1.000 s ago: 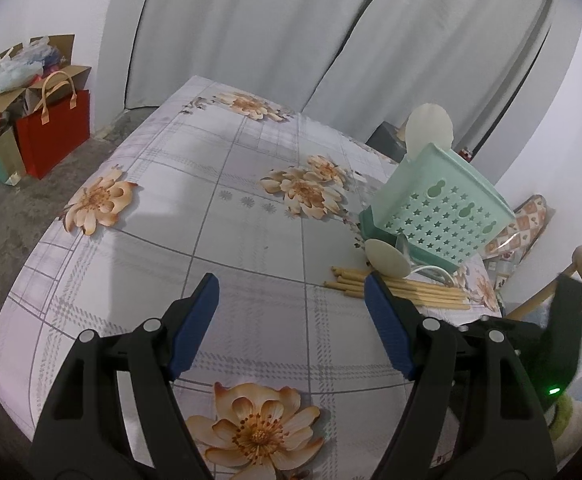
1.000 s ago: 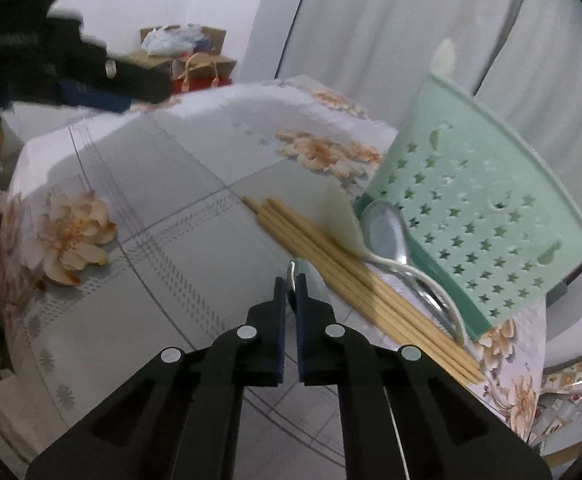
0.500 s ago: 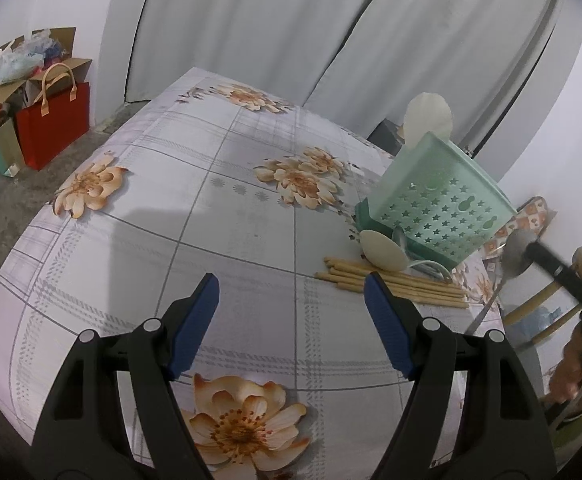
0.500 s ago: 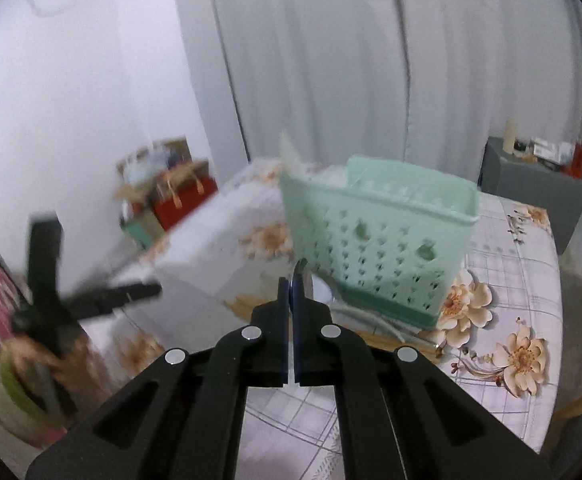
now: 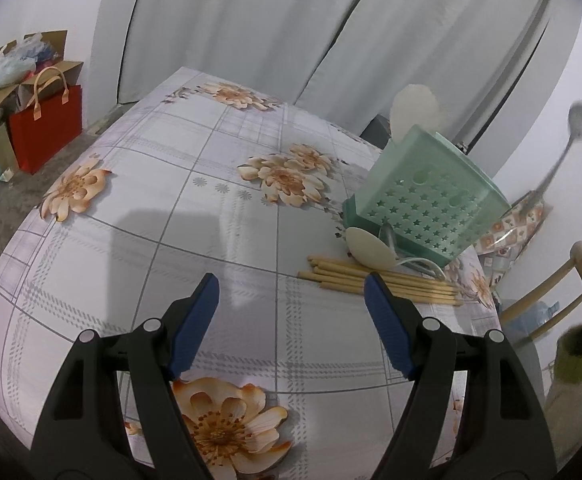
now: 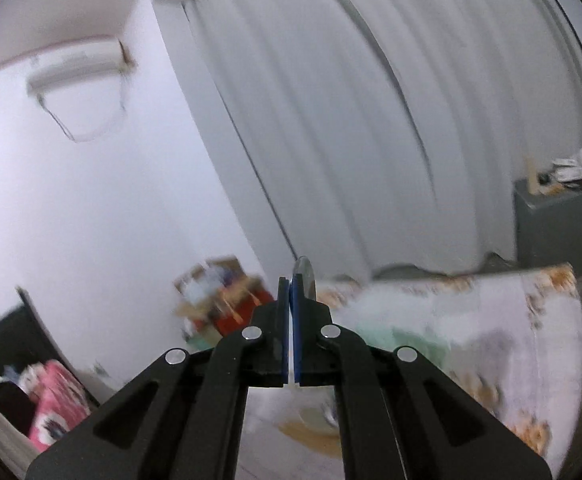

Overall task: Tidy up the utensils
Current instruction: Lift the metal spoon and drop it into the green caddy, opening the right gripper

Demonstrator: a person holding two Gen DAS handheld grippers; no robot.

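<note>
Soft, even indoor light is filling both fisheye views, cool and slightly dim, with no glare. In the left wrist view the picture is staying sharp across the flowered tablecloth [image 5: 195,208], where broad, faint grey shadows are falling. Straight lines are bending strongly toward the edges, and dark corners are ringing the round picture. At its right edge a metal spoon [image 5: 579,120] is smearing with motion blur. The right wrist view is blurring heavily: the curtain [image 6: 371,100], wall and table are streaking, while the black gripper arms close to the lens are staying crisp.
</note>
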